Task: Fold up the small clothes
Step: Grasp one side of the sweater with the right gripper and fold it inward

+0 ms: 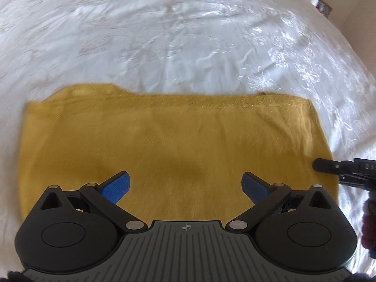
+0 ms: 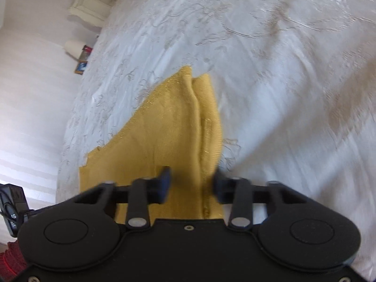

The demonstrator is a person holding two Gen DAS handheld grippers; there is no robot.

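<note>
Left wrist view: mustard garment (image 1: 164,145) lies flat, already folded into a rough rectangle, on the white embroidered bedspread (image 1: 176,35). Left gripper (image 1: 185,188) hangs over its near half, jaws wide apart, blue pads (image 1: 117,186) clear of the cloth, holding nothing. Right gripper's tip (image 1: 325,165) sits at the garment's right edge. Right wrist view: right gripper (image 2: 191,185) has jaws partly closed either side of a raised ridge of cloth at the garment (image 2: 169,127) edge; picture is blurred, can't tell if the pads actually press the fabric. Risks: a shallow bite takes only the top layer, so lifting peels the fold open; with the left empty, a one-sided pull would skew the rectangle or drag it across the slick bedspread (image 2: 282,70).
</note>
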